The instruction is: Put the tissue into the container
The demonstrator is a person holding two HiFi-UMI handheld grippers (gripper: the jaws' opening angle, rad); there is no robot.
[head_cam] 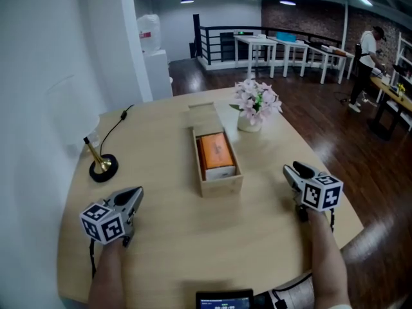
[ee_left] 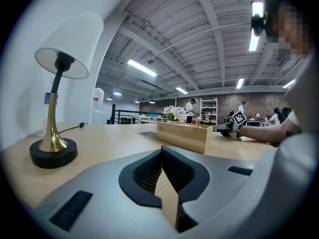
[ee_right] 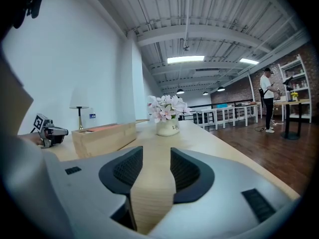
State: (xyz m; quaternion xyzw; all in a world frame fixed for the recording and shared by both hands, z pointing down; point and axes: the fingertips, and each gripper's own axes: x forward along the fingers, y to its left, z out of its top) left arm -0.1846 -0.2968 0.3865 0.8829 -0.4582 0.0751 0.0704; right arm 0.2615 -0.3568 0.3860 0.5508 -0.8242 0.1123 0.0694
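A long open wooden container [head_cam: 219, 182] stands in the middle of the table, and an orange tissue pack [head_cam: 215, 153] lies inside it. My left gripper [head_cam: 136, 193] rests on the table to the container's left, shut with its tips touching and nothing between them [ee_left: 161, 149]. The right gripper [head_cam: 291, 168] lies to the container's right, open with a narrow gap and only bare tabletop showing through [ee_right: 157, 151]. In the left gripper view the container [ee_left: 184, 135] sits ahead to the right. In the right gripper view the container [ee_right: 102, 137] is ahead to the left.
A brass lamp [head_cam: 102, 166] with a black base stands at the table's left. A white vase of pink flowers [head_cam: 252, 111] is behind the container on the right. A flat wooden lid [head_cam: 205, 114] lies just behind the container. The table edge [head_cam: 351, 227] runs close to my right gripper.
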